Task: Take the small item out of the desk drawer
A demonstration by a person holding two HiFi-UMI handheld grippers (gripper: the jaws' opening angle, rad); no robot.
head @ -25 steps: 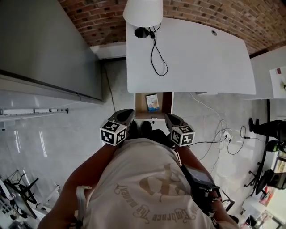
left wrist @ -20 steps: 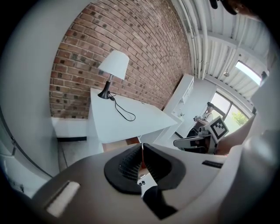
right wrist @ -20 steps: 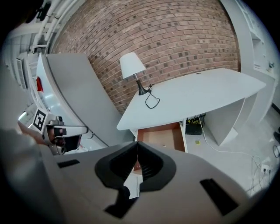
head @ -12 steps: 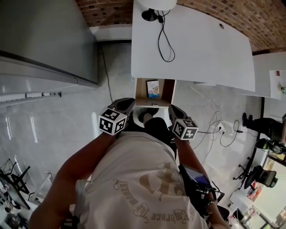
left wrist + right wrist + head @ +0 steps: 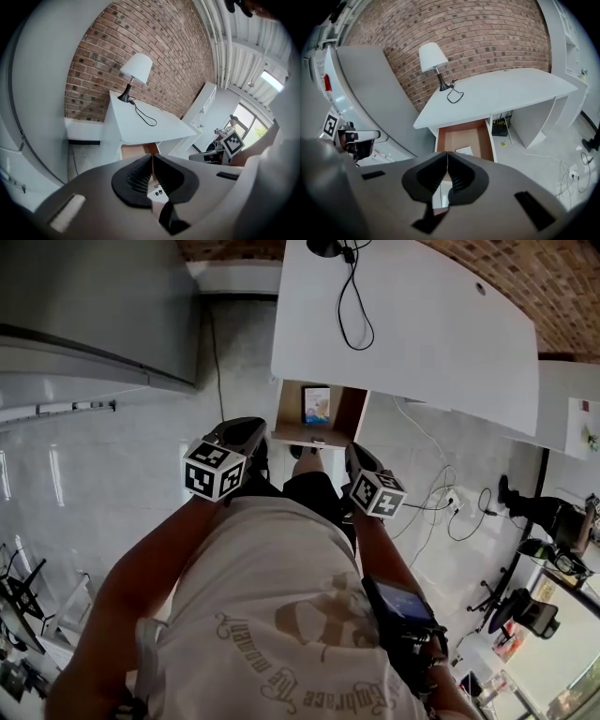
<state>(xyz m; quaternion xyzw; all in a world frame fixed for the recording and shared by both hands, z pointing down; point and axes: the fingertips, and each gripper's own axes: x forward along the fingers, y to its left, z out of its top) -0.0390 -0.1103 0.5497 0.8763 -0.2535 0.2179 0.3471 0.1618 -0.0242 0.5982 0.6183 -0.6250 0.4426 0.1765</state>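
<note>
Drawer (image 5: 459, 137) open, nothing picked yet.
Left gripper (image 5: 152, 158) and right gripper (image 5: 447, 154): jaws together, empty; I've yet to lift the small item (image 5: 465, 151) inside.

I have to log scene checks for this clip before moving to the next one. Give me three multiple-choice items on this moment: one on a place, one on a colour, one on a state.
1. At the white desk, where is the small item?
A on its top
B in its open drawer
C under it, outside the drawer

2. What colour is the lamp shade?
A black
B white
C red

3. How do the right gripper's jaws stand?
A wide apart
B shut on the small item
C shut, with nothing between them

Key:
1 B, the item lies on the brown bottom of the pulled-out drawer.
2 B, the shade shows white against the brick wall.
3 C, the right gripper view shows the jaw tips meeting with nothing between them, and the item lies beyond in the drawer.
</note>
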